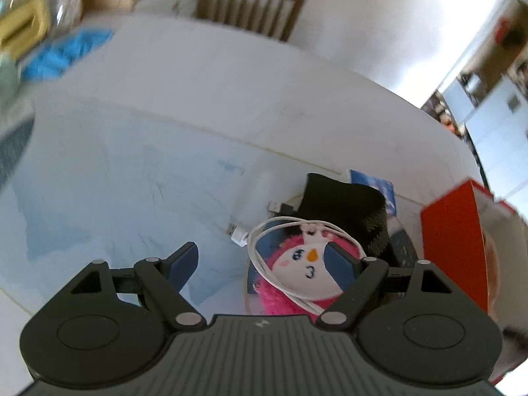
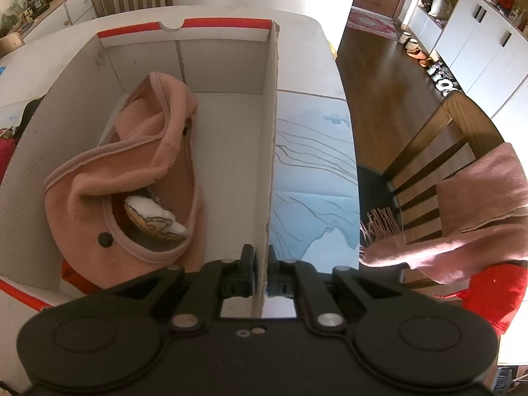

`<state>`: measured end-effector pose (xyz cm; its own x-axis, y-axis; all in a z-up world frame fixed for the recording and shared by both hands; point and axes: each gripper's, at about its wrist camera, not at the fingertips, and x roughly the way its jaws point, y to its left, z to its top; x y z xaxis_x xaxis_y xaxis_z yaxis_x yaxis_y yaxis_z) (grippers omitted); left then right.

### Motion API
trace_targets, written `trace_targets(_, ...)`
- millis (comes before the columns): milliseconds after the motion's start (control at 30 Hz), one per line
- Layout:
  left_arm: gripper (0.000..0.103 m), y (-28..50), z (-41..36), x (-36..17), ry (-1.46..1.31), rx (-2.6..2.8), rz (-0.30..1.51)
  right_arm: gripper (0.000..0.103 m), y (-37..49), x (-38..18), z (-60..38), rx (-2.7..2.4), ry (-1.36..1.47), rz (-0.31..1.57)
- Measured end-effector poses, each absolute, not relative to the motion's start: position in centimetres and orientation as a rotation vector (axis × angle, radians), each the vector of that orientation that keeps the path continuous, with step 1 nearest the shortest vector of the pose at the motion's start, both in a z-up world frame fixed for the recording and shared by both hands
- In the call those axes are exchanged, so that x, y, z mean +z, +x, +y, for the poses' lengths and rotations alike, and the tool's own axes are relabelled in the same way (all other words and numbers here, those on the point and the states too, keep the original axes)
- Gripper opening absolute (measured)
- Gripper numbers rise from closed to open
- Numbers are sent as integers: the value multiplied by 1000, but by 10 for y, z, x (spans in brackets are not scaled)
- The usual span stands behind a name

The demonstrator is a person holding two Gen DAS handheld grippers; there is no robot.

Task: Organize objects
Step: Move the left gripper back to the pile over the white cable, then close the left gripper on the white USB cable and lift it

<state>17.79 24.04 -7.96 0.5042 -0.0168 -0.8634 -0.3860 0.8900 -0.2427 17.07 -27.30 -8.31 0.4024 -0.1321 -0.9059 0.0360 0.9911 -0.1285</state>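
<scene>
In the left wrist view a pink plush toy (image 1: 298,272) with a white face lies on the table, a coiled white cable (image 1: 264,257) draped over it. My left gripper (image 1: 264,260) hovers open above the toy's left side; one fingertip (image 1: 340,264) overlaps the toy, the other sits over bare table. Behind the toy lies a black cloth (image 1: 349,204). In the right wrist view my right gripper (image 2: 262,270) is shut on the right wall of an open red-and-white cardboard box (image 2: 270,125). Inside the box lie a pink fleece garment (image 2: 132,171) and a small white item (image 2: 155,221).
The box's red outer side (image 1: 455,244) stands right of the toy. A blue cloth (image 1: 66,54) and yellow item (image 1: 24,26) lie at the table's far left. Wooden chairs (image 1: 250,3) (image 2: 435,151) flank the table, one draped with a pink scarf (image 2: 462,211).
</scene>
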Motion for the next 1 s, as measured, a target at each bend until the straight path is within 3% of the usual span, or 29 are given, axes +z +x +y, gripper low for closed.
trace_targets(300,81,187,267,-114,-584,319,1098,6,171,-84,-272,-114,-100,1157)
trace_targets(433,62,190,268,-121,-610,322,1116,6,171,-86,-271,-118,-102,1160)
trace_targets(500,61,192,267,-125,-606,329,1130,6,172,-86,-270,-121,-106,1161)
trace_targets(800,29,197,263,-129,-661,284,1129,6,172,-87,-269,-123,-112,1162)
trace_targets(900,12,197,262,-128,-672,270,1113,6,172,-87,-269,-123,-110,1161)
trace_targets(1000,8,195,262,-124,-674,271,1081,6,171,-88,-269,-124,-109,1160)
